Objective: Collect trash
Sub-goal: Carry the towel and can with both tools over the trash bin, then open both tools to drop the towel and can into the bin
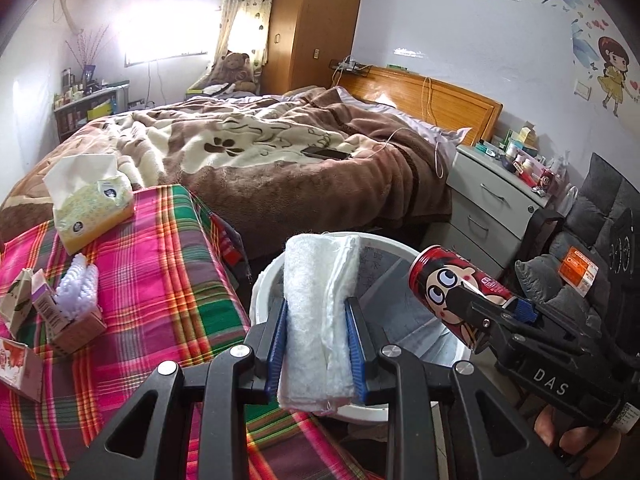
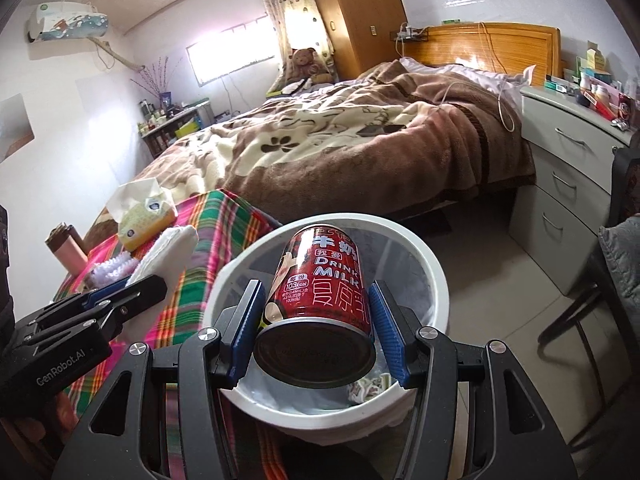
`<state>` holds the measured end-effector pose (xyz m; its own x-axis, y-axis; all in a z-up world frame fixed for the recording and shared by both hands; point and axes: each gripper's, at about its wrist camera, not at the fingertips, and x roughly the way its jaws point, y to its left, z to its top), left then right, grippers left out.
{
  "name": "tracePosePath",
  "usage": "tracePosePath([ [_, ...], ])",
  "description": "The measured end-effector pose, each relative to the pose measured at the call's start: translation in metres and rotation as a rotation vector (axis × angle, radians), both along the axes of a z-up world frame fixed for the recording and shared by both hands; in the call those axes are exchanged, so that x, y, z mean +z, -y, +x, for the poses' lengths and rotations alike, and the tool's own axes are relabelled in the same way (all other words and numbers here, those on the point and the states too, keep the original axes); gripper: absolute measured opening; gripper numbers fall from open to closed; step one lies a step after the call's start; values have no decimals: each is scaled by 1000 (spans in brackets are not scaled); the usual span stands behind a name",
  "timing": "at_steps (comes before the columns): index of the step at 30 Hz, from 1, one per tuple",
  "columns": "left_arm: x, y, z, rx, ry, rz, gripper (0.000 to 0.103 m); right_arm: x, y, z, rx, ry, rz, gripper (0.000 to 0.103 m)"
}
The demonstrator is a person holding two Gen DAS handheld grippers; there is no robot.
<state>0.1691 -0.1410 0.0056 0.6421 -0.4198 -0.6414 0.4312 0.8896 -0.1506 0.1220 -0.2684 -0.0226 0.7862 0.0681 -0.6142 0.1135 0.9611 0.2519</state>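
A bedroom is shown through two gripper cameras. A large bed [image 1: 256, 152] under a brown and cream blanket fills the room from nine to two o'clock in the left wrist view. At eight o'clock a table covered by a bright plaid cloth [image 1: 160, 304] is seen.

A white waste bin [image 2: 432, 280] is placed beside the table, at six o'clock in the right wrist view. A little crumpled paper [image 2: 368, 388] is already seen at its bottom, so some trash is judged to have been collected.

A red milk can [image 2: 320, 292] is clamped between the blue pads of the right gripper [image 2: 316, 332] and is held over the bin's mouth, tilted forward. A folded white cloth or paper towel [image 1: 316, 312] is pinched tightly in the left gripper [image 1: 318, 344], at the bin's near rim.

Neither item has been let go; both drops are judged to remain. On the table, a tissue pack [image 1: 92, 208] at ten o'clock and small cartons [image 1: 36, 312] with a white knitted piece [image 1: 78, 284] at nine o'clock are left; whether these count as trash cannot be told.
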Motion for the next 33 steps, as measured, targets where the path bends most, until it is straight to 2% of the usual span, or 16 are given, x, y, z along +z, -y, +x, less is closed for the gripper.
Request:
tracePosePath([
  [8,-9,15,10,-25,-32,-2,29,-12,14,11,-27,-68,-22,55],
  [13,-16,20,19,-28,-64,-11,37,-16,18,16,-29,-88,-35,55],
  [14,-17,20,20,-27,-68,-13,39,-16,18,16,-22,-87,-40,55],
  [16,-17,19,20,-25,-66,-20,53,-14,17,15,-25,-79,-59,56],
  [17,-17,18,20,-23,-67,-24,64,-13,17,14,-27,-75,-63,57],
  [18,-17,17,20,-22,-67,-31,66,-12,17,13,-27,-73,-61,59],
  [33,-2,-12,3,21,-34,-29,66,-2,-1,9,-17,-38,-56,60],
])
